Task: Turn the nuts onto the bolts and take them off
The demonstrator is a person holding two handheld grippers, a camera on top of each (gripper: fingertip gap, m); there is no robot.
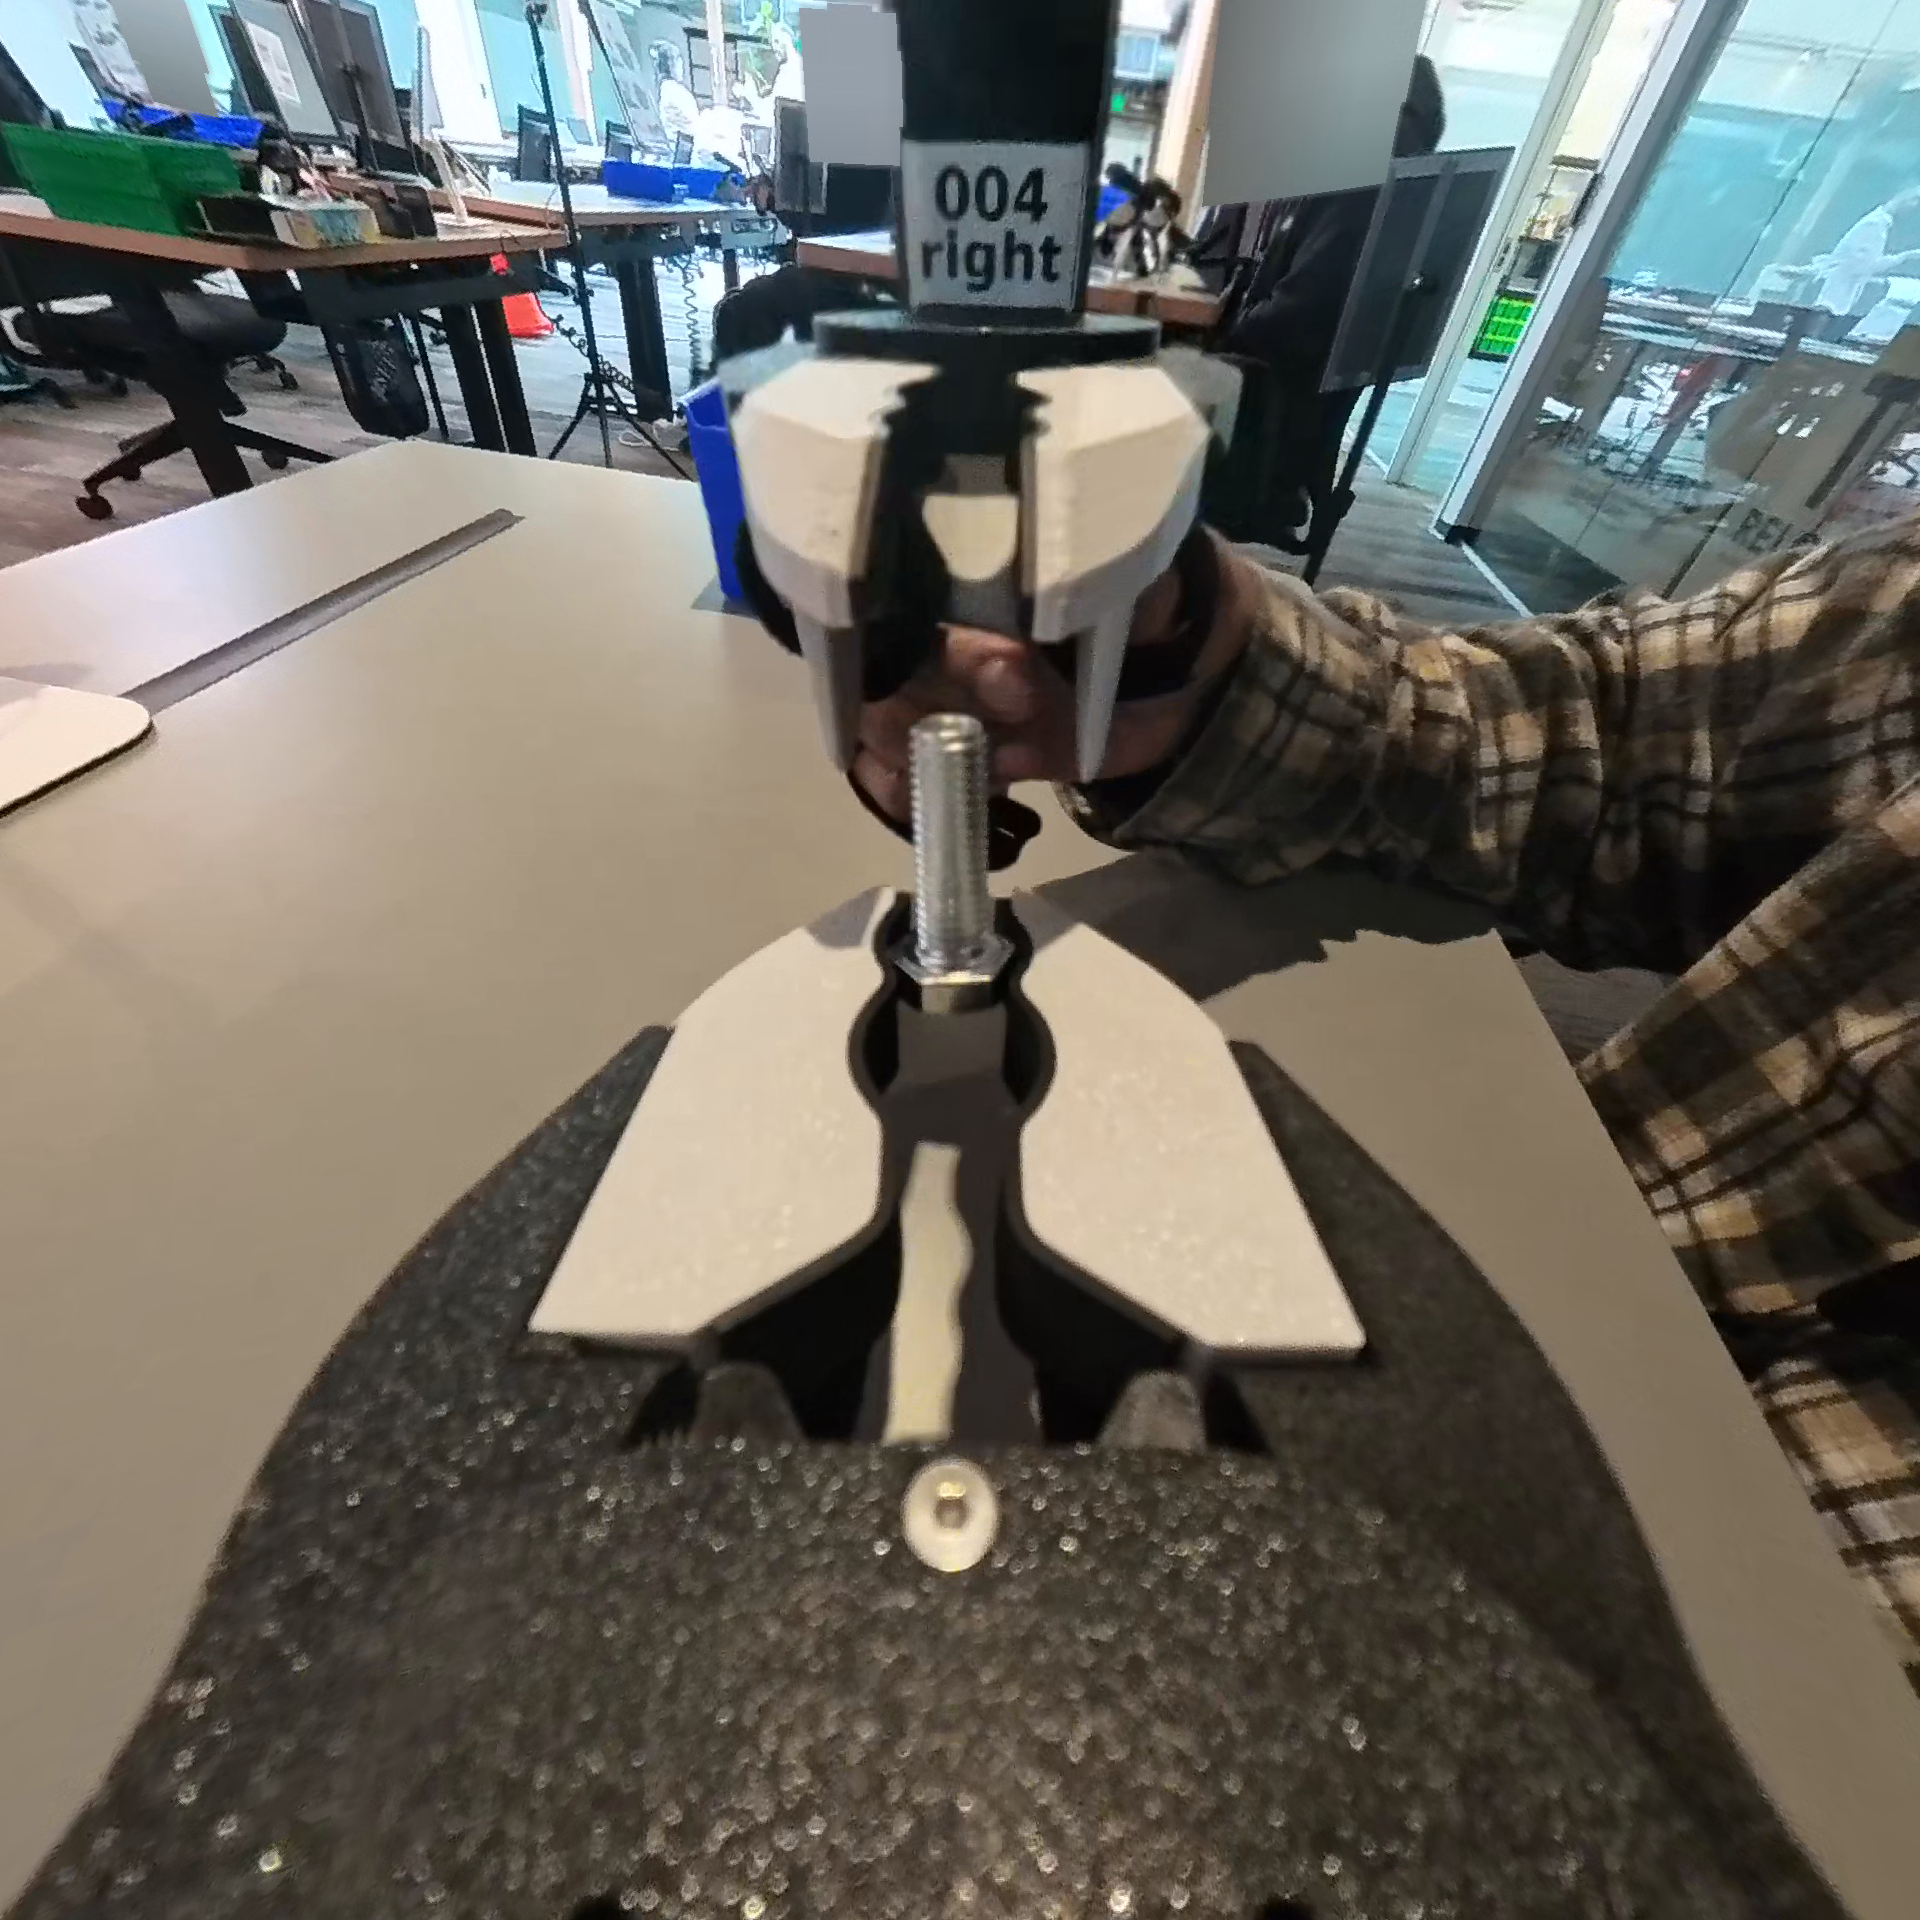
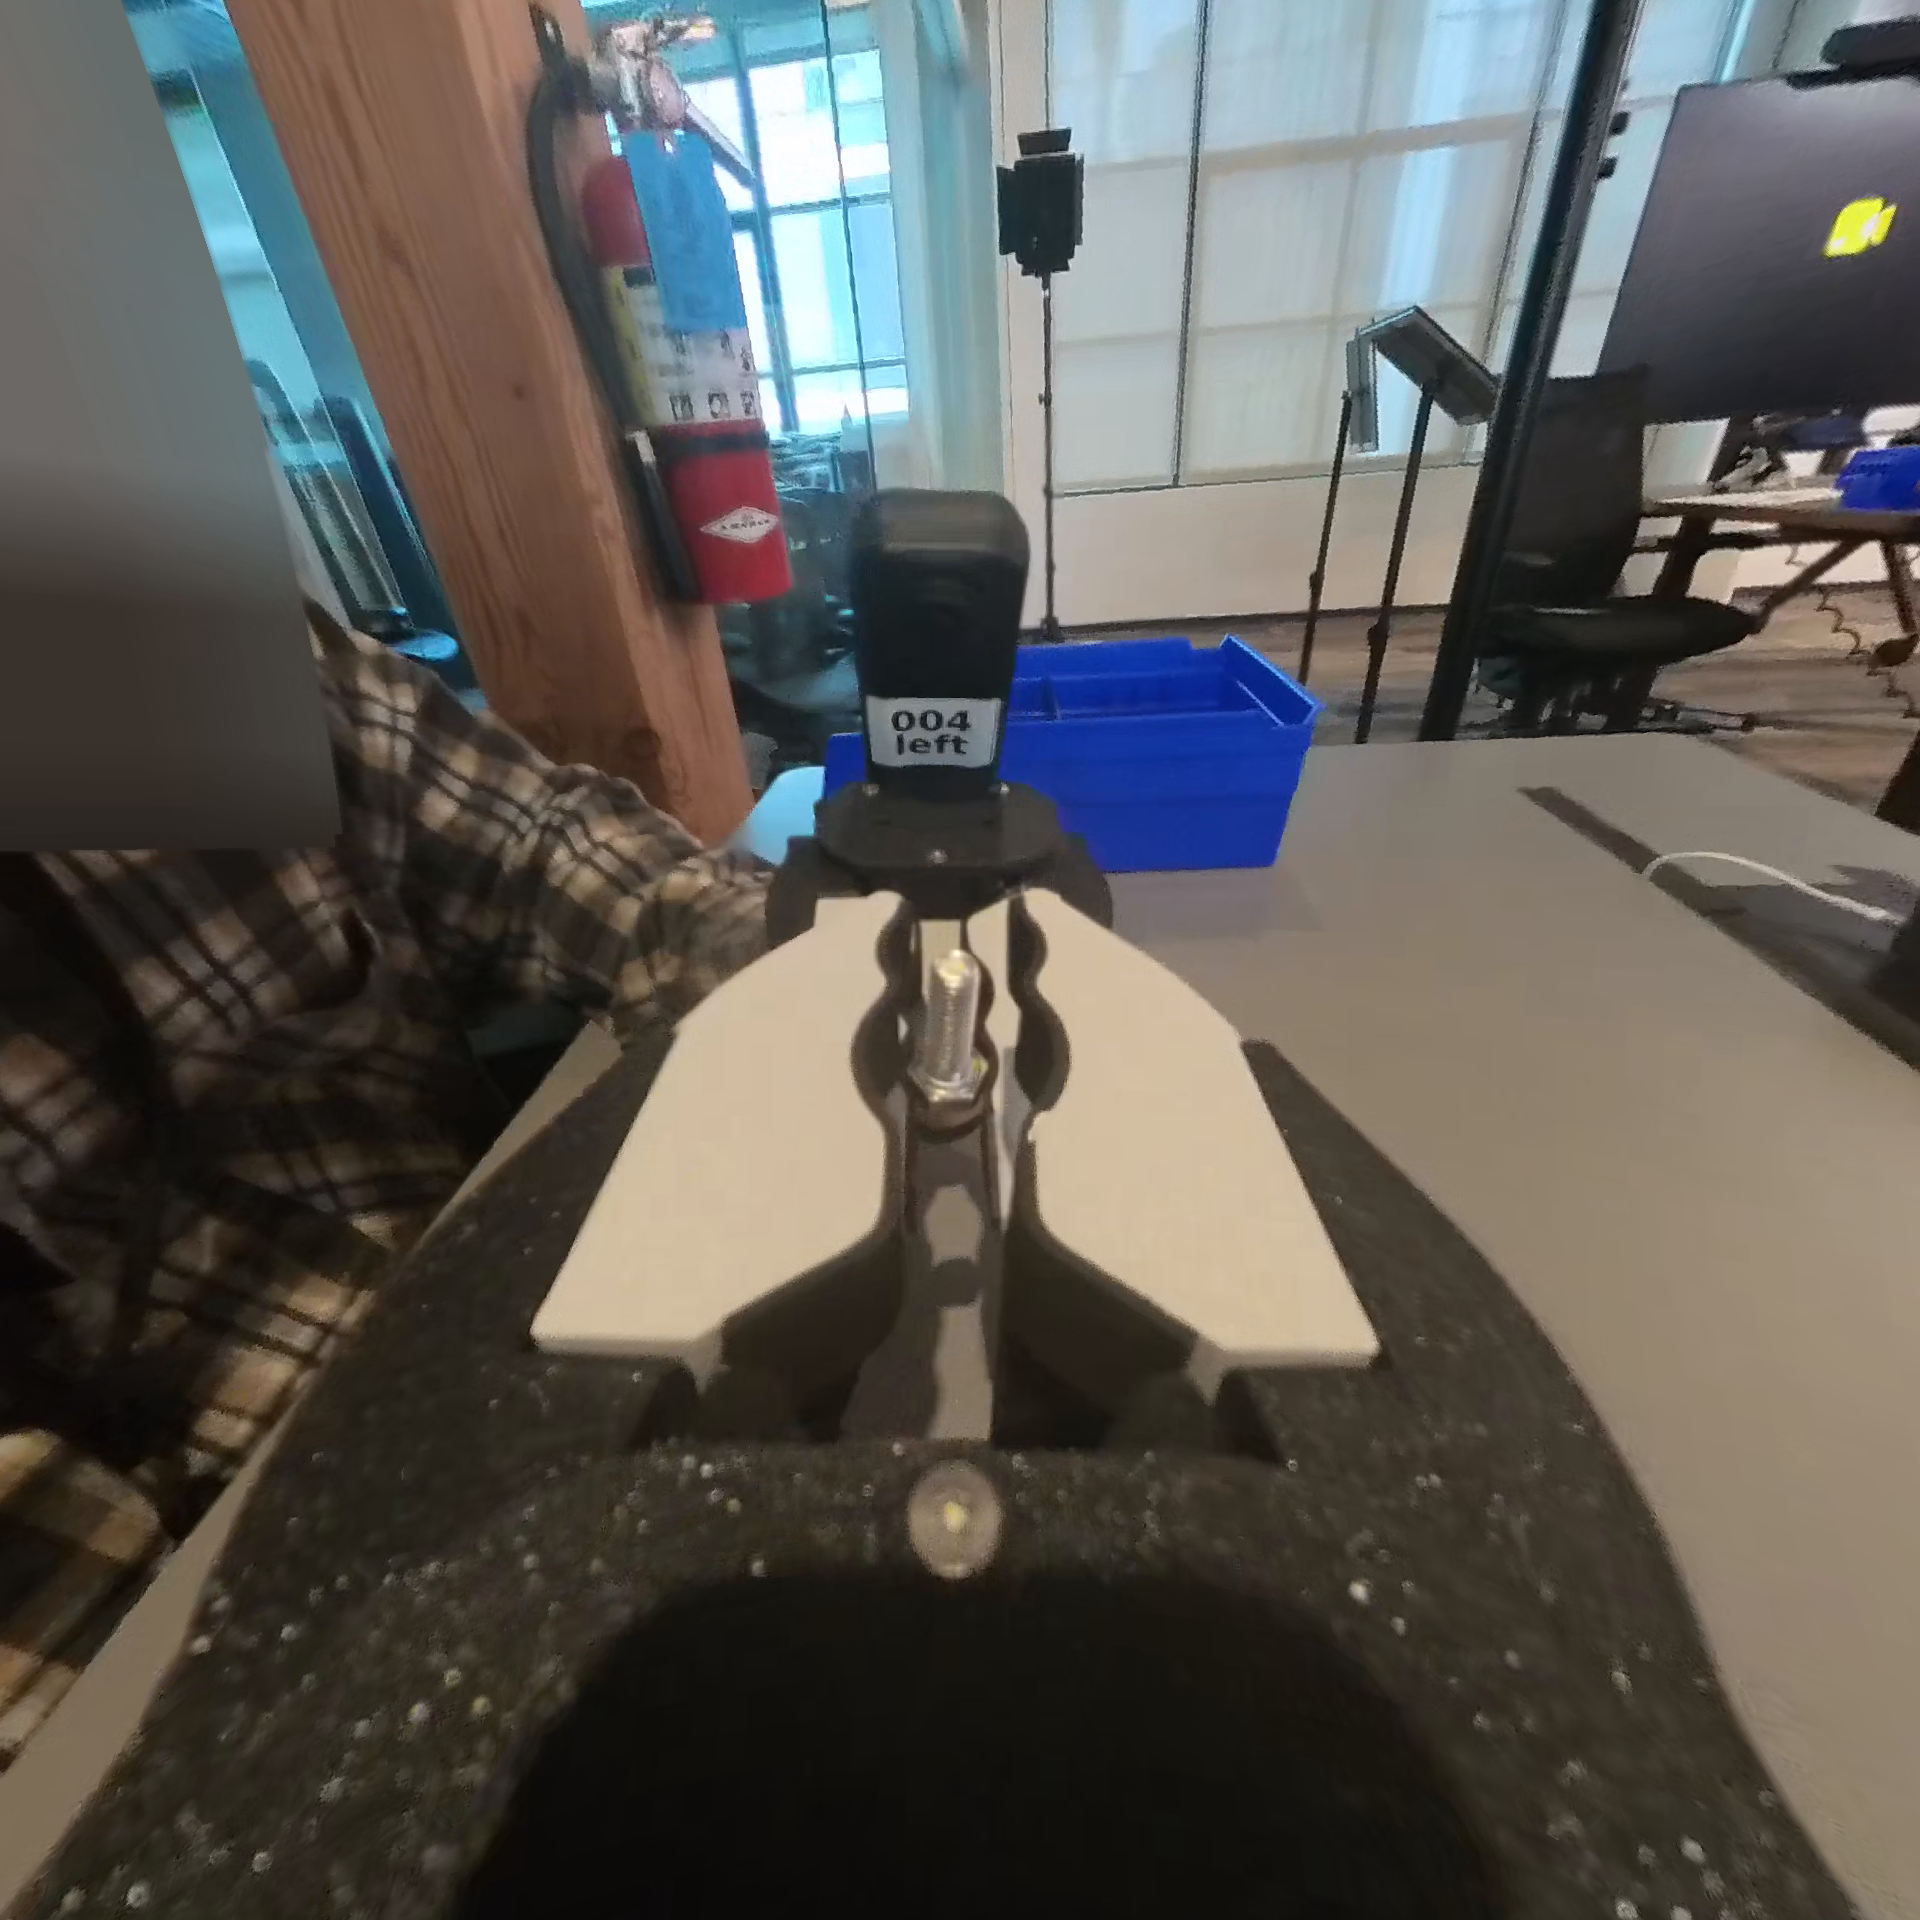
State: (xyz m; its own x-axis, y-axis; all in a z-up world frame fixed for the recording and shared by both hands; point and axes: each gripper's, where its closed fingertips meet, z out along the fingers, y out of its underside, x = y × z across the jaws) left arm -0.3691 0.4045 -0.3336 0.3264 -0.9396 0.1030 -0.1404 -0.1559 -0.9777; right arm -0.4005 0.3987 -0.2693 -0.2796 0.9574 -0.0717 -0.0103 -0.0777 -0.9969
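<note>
A silver bolt [image 1: 951,831] stands upright over the grey table [image 1: 416,883]. My left gripper [image 1: 951,925] is shut on the bolt's hex head [image 1: 951,982], which sits in the notch between its white fingers [image 1: 748,1143]. My right gripper [image 1: 974,764] faces it from the far side, jaws apart, with a finger on either side of the bolt's tip. In the right wrist view the bolt [image 2: 951,1023] rises between the right gripper's [image 2: 951,935] spread fingers [image 2: 748,1143], with a gap on each side. I see no separate nut on the thread. The left gripper's camera mount [image 2: 935,831] stands just behind the bolt.
A blue bin [image 2: 1164,769] sits on the table behind the left gripper. A person's plaid sleeve [image 1: 1455,727] reaches in from the right. A white pad [image 1: 52,738] lies at the table's left edge, and a dark cable slot [image 1: 312,603] runs across the table.
</note>
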